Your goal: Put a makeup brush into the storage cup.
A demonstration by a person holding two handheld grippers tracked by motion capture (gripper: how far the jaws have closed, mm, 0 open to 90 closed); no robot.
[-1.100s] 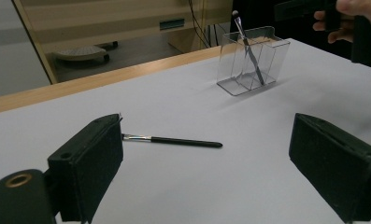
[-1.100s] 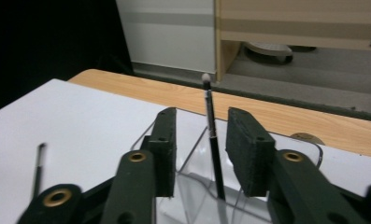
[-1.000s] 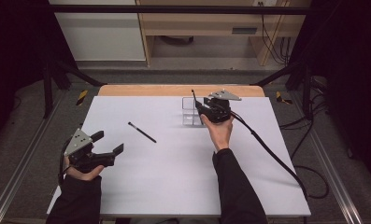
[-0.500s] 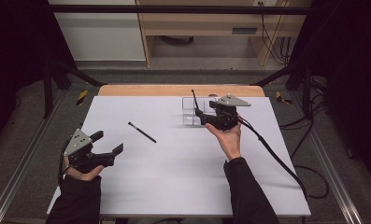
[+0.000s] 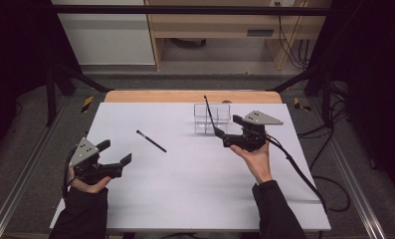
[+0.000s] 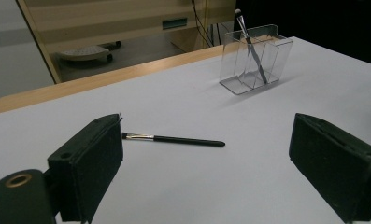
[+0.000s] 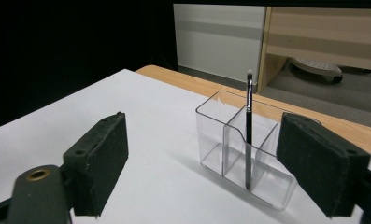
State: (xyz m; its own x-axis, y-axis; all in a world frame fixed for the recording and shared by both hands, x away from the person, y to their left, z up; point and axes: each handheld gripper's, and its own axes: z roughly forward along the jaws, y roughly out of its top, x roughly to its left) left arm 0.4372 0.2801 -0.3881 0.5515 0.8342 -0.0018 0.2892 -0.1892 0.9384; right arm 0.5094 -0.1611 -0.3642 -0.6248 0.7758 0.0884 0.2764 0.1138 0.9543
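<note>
Since the earlier frames the right gripper [image 5: 228, 132] has drawn back from the clear organizer [image 5: 212, 118] toward the person, and its jaws have just been opening — nothing sits between them now, and the brush [image 7: 248, 128] it was at stands on its own in the organizer, leaning against a divider. The organizer sits near the far edge of the white table [image 5: 195, 194], just ahead of the right gripper. A second brush [image 5: 151, 141] lies flat on the table, well apart from the organizer and ahead of the left gripper [image 5: 116, 153], whose jaws stand wide with nothing in them; the left gripper view shows that brush [image 6: 174, 139] lying crosswise between and beyond the two pads. The likely trouble is with the lying brush: it is thin and flat against the table, so jaws closing slightly high could roll it aside rather than lift it. The light organizer could also be nudged or tipped if a gripper or the next brush catches its wall, and the standing brush could be knocked over the rim. The clear walls make the compartments hard to read — which one holds the brush is uncertain — and both brush heads are too small to make out.
</note>
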